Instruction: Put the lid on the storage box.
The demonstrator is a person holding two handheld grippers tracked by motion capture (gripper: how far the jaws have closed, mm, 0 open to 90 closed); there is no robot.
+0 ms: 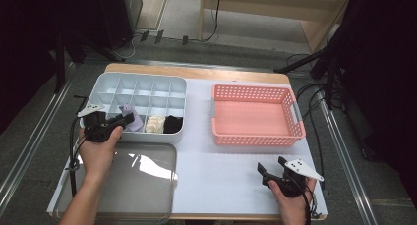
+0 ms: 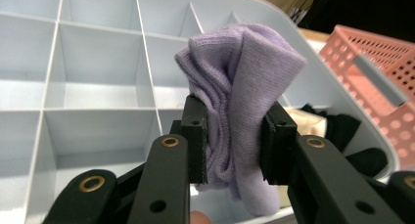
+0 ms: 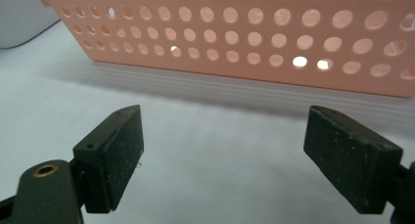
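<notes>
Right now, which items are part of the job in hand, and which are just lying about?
In the job:
- left gripper, shut on the purple sock
- divided organizer tray, under the sock

Lying about:
- cream sock and black sock, in tray compartments
- pink basket
- clear lid
- right gripper, open, holding nothing

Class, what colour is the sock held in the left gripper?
The sock is light purple, clearest in the left gripper view.
</notes>
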